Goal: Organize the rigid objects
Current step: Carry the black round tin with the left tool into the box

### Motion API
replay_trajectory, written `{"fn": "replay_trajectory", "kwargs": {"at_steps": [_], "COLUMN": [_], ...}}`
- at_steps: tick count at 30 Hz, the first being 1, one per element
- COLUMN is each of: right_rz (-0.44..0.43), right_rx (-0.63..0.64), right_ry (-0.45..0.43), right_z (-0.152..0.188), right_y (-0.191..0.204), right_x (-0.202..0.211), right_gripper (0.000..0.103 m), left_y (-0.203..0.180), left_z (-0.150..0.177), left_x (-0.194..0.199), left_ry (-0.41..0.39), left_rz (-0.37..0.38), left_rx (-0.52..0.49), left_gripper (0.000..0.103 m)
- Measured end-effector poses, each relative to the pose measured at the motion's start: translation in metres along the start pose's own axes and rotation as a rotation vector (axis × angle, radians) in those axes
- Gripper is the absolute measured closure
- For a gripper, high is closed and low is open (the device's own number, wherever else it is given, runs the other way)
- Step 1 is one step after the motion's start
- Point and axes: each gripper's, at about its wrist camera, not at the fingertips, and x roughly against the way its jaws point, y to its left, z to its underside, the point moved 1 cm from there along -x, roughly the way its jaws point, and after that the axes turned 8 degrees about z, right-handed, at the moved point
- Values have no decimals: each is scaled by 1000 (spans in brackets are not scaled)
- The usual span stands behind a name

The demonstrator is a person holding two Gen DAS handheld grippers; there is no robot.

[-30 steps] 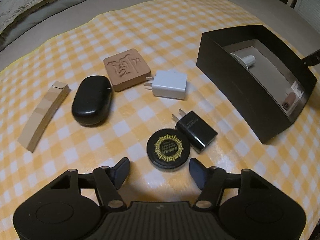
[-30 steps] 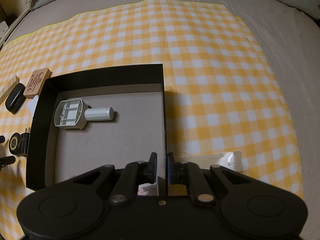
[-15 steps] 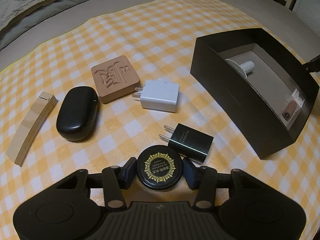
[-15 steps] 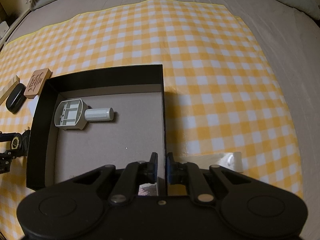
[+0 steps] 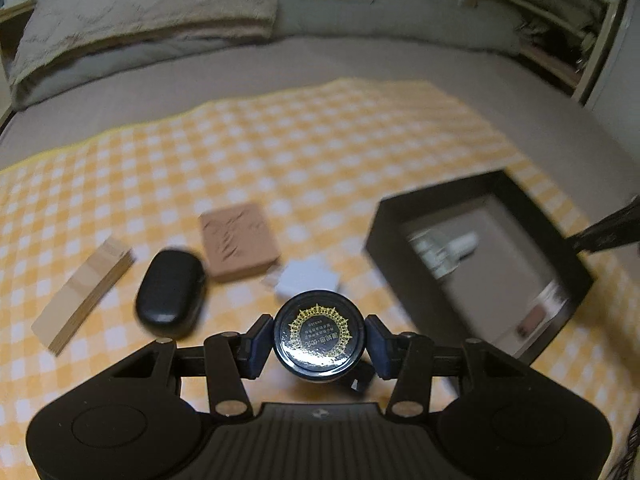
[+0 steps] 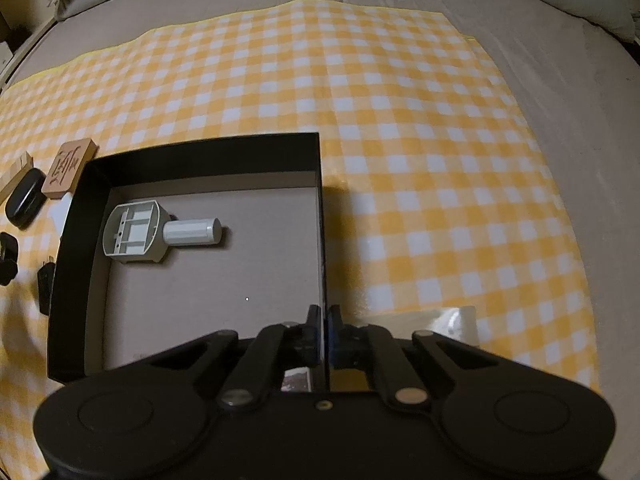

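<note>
The left hand-held gripper (image 5: pixel 319 338) has closed its jaws on the round black tin (image 5: pixel 319 334) and lifted it off the checked cloth (image 5: pixel 280 152). At three o'clock, the right hand-held gripper (image 6: pixel 323 322) still pinches the black box (image 6: pixel 200 152) wall, jaws nearly together.

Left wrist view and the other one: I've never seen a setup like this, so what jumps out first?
A round black tin with a gold emblem sits clamped between the left gripper's fingers, lifted above the yellow checked cloth. The right gripper pinches the right wall of a black box, where a grey plastic part lies alone on the floor.
</note>
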Motion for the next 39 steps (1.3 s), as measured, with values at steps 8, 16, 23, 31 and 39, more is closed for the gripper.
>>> {"fn": "replay_trajectory", "kwargs": {"at_steps": [8, 16, 23, 31, 39], "right_rz": [7, 20, 21, 23, 19], "right_rx": [8, 31, 29, 29, 26], "right_ry": [-5, -11, -13, -17, -16], "right_z": [-1, 3, 6, 5, 5], "right_y": [-9, -11, -5, 3, 3], "right_x": [2, 10, 15, 22, 23], "right_gripper": [100, 100, 100, 100, 100], "left_y": [-66, -109, -125, -134, -133], "left_z": [-20, -28, -33, -33, -39], "left_x": [-20, -49, -79, -116, -132], "left_ry": [-3, 38, 80, 138, 137], "left_rz": [84, 115, 136, 184, 95], "left_rx": [-104, -180, -188, -131, -166], "left_gripper": [53, 53, 53, 53, 52]}}
